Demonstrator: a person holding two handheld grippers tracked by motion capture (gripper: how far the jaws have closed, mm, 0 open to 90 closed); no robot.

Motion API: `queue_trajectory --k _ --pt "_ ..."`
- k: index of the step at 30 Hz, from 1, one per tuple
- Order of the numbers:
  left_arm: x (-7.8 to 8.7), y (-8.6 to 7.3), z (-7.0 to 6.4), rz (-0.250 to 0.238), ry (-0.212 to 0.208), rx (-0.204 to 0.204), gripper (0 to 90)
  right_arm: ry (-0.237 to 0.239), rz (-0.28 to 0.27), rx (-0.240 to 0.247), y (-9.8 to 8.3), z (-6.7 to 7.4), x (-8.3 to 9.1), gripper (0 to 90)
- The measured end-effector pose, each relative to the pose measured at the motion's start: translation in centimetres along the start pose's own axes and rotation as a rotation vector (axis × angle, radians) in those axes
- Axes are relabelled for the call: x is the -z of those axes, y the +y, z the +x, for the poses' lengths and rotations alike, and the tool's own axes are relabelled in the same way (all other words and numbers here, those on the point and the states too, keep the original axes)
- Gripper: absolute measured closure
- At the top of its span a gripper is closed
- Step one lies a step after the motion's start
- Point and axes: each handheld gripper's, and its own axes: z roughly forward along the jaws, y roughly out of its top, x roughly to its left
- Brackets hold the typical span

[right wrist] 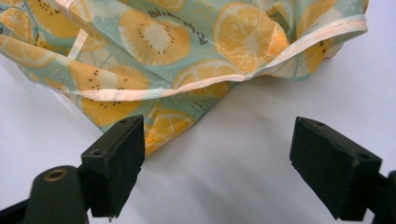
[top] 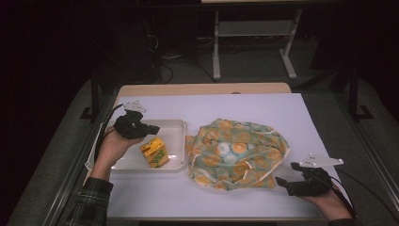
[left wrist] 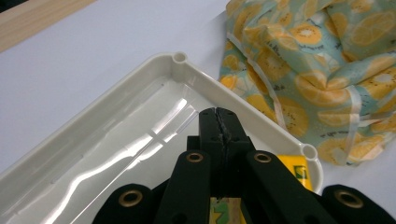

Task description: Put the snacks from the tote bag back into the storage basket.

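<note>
A shallow white tray (top: 174, 123) lies at the left of the table, and a yellow juice carton (top: 154, 152) stands in its near right part. My left gripper (top: 153, 128) hovers over the tray just behind the carton, jaws pressed together with nothing between them. In the left gripper view the shut gripper (left wrist: 218, 114) points at the tray's rim (left wrist: 180, 58), with the carton (left wrist: 294, 168) below it. A crumpled citrus-print cloth (top: 235, 153) lies mid-table. My right gripper (top: 288, 174) rests open at the cloth's near right corner; its own view shows the wide-apart gripper (right wrist: 217, 140) just short of the cloth's hem (right wrist: 187, 88).
A white sheet (top: 244, 108) covers the tabletop, with a wooden strip (top: 202, 88) showing along the far edge. Bare sheet lies behind the cloth and along the near edge. A white metal frame (top: 254, 28) stands on the dark floor beyond the table.
</note>
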Motion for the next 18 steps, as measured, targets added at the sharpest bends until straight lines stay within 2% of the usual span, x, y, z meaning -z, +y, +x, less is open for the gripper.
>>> queue_trajectory --k 9,14,16,18 --pt "-0.9 -0.2 -0.1 0.029 -0.013 -0.001 89.9 -0.001 0.001 0.002 0.0 0.0 0.0 17.4" --pt "-1.1 -0.3 -0.2 0.025 -0.023 0.01 89.8 -0.001 0.001 0.003 0.0 -0.1 0.0 17.4" --pt "-1.1 -0.3 -0.2 0.04 -0.026 -0.007 89.9 -0.001 0.001 0.003 0.0 -0.1 0.0 17.4" --pt "-1.2 -0.3 -0.4 0.029 -0.036 0.008 89.9 -0.001 0.0 0.002 0.0 -0.1 0.0 17.4"
